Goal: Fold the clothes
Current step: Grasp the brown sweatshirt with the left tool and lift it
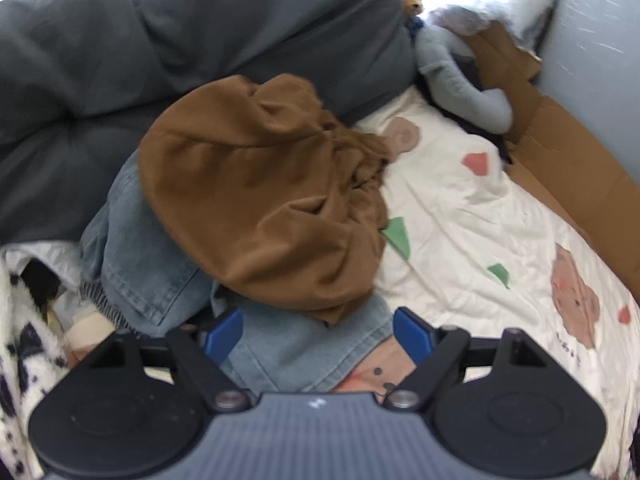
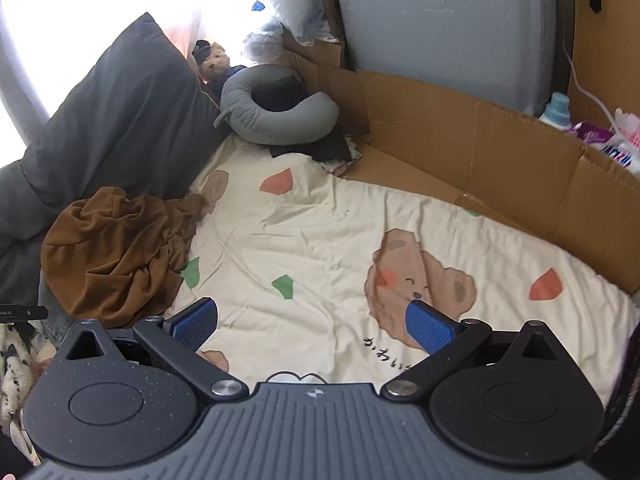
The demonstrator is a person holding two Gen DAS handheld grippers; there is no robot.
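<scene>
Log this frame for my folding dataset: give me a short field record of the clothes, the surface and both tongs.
surface: cream bear-print sheet
top garment: crumpled brown garment, unfolded
under it: blue jeans
left tongs: open, over the jeans, gripping nothing
right tongs: open, over bare sheet, empty
behind the pile: dark grey bedding
also: grey neck pillow, cardboard

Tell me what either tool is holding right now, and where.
Nothing: left tool open above light blue denim jeans, right tool open over cream printed bedsheet.
</scene>
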